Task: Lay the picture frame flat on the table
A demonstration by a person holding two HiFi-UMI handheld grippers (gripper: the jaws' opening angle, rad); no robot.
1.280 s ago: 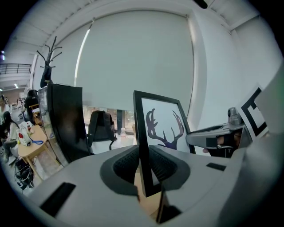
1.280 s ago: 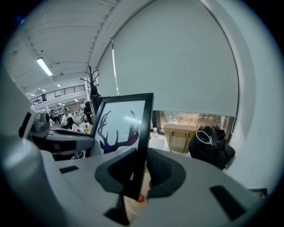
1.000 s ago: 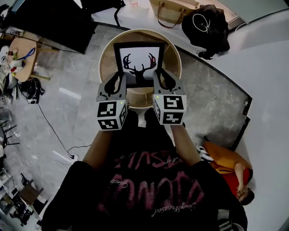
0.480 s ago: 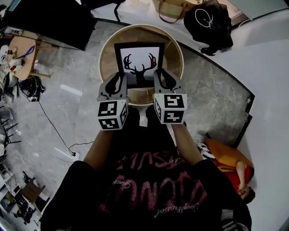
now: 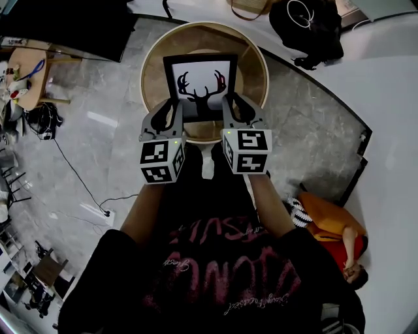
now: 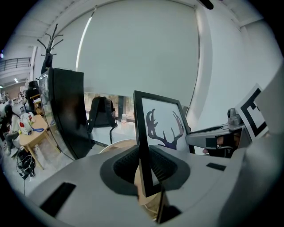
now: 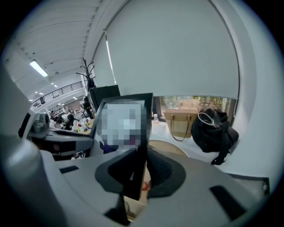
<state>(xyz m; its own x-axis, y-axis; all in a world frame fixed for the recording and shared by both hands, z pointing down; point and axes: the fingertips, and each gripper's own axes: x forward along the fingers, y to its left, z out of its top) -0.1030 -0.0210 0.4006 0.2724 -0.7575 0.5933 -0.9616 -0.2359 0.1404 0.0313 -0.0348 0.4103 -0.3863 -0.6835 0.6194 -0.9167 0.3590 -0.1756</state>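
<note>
— Where is the deer picture frame?
— Upright over the round desk; left gripper and right gripper fingers clamp its side edges (probably for lowering it evenly).

Black backpack rests on white flooring. Woven handbag stands just left of the backpack (head view, partly cropped). Person in orange is well apart from the backpack.

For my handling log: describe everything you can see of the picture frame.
The picture frame has a thin black border around a white print of a dark antlered deer head. It stands upright, not flat, over the round wooden table. The left gripper clamps its left edge and the right gripper its right edge, low down.
</note>
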